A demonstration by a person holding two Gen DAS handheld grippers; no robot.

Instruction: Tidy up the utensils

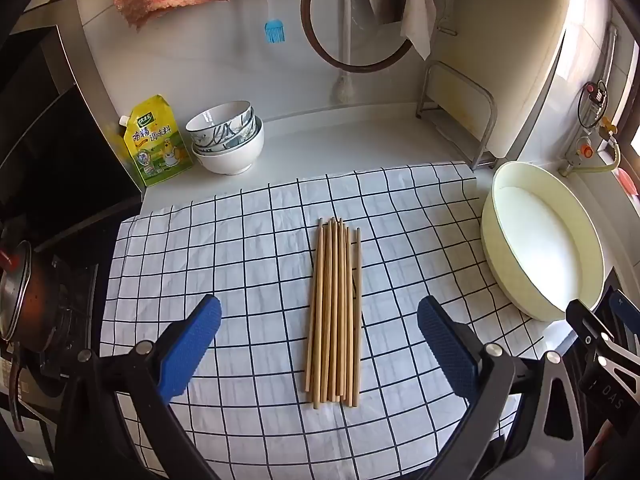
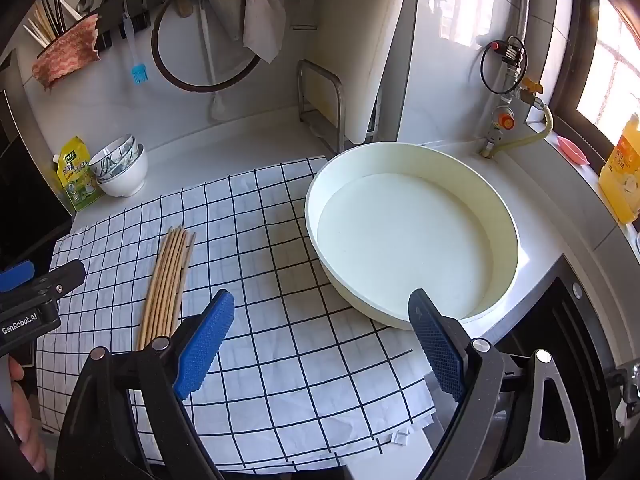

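Note:
Several wooden chopsticks [image 1: 335, 312] lie side by side in a neat bundle on a white cloth with a black grid [image 1: 248, 240]. My left gripper [image 1: 319, 312] hovers over their near half, open wide, with the bundle between its blue pads and untouched. In the right wrist view the same chopsticks [image 2: 167, 280] lie at the left. My right gripper [image 2: 321, 308] is open above the checked cloth [image 2: 280, 320], to the right of the chopsticks, and nothing sits between its pads. A utensil holder [image 2: 48, 28] with chopsticks and spoons hangs on the wall rail at the upper left.
A large cream basin [image 2: 412, 232] stands at the right on the counter. Stacked bowls [image 1: 228, 136] and a yellow seasoning pouch [image 1: 156, 144] sit at the back left. A stove with a pot [image 1: 20, 292] is on the left. A cutting-board rack [image 1: 460, 120] stands behind the cloth.

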